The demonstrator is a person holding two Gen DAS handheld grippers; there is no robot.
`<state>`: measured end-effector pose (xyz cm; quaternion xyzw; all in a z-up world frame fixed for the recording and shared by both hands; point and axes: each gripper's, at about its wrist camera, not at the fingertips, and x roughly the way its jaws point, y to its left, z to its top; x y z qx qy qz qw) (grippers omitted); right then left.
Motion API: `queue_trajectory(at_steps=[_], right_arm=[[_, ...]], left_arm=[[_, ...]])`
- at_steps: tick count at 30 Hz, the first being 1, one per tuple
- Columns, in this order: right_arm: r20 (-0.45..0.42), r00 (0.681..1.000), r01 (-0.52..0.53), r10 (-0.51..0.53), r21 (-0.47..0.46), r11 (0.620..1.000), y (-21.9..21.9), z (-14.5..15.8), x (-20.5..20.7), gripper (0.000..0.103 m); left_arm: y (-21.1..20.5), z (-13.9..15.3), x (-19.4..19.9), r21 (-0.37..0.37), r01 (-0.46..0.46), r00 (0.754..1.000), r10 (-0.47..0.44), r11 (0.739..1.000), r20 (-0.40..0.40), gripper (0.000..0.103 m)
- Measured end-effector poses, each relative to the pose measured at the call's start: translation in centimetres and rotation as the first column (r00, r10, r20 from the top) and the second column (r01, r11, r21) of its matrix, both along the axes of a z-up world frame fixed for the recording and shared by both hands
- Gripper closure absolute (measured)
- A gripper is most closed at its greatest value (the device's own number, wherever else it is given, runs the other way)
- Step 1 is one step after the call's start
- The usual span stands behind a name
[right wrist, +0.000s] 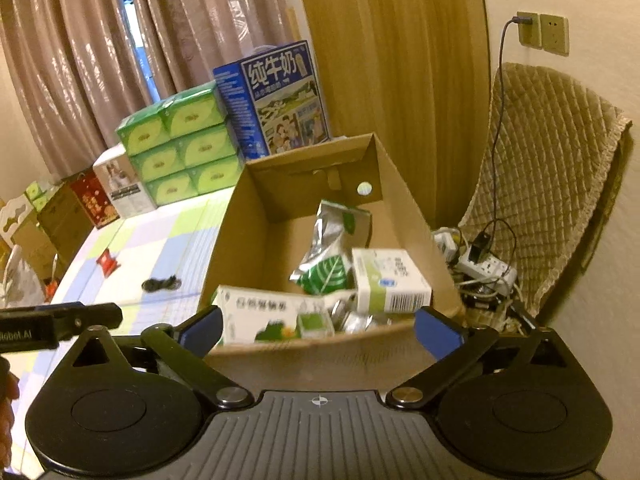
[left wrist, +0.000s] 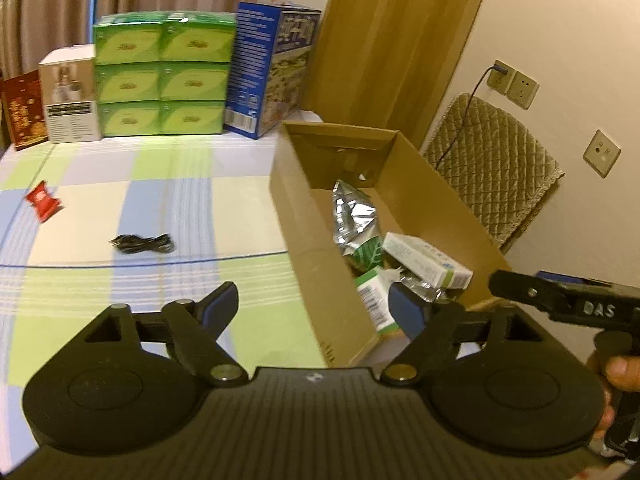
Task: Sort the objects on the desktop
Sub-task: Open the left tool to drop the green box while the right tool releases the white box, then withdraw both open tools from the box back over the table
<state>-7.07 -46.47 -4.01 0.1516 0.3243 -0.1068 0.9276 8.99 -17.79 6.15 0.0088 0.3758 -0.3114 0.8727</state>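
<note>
The open cardboard box point(right wrist: 256, 240) stands at the counter's point(left wrist: 160, 208) right edge, near the wall, and holds a crumpled silver-and-green foil pouch point(right wrist: 328, 248), a white-and-green carton point(right wrist: 390, 280) leaning on it, and a longer white carton point(right wrist: 264, 314) lying against the near wall. Out on the checked cloth, well apart from the box, lie a coiled black cable point(left wrist: 142, 243) and, farther left, a small red packet point(left wrist: 42, 201). The right claw point(right wrist: 318, 330) tilts downward over the box's near rim, its blue-padded fingers spread wide with nothing pinched. The left claw point(left wrist: 316, 310) slants down beside it, straddling the box's left wall, jaws likewise spread and empty. A hand point(left wrist: 622, 372) grips the right tool's handle at the frame edge. Stacked green boxes point(left wrist: 164, 76) and a blue milk case point(left wrist: 272, 68) line the back.
</note>
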Motion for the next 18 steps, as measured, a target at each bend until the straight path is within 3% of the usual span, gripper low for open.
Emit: queue_trajectory(at_steps=[8,18], right_arm=[[0.002,0.998,-0.067,0.067,-0.014,0.998,4.5,-0.4,-2.0,0.002],[-0.005,0.982,-0.188,0.188,-0.061,0.98,9.8,-1.1,-1.1,0.002]], left_arm=[[4.9,-0.6,-2.5,0.026,-0.106,0.994,0.105,0.994,0.026,0.003],[12.4,-1.4,-3.7,0.046,-0.232,0.973,0.232,0.972,0.02,0.001]])
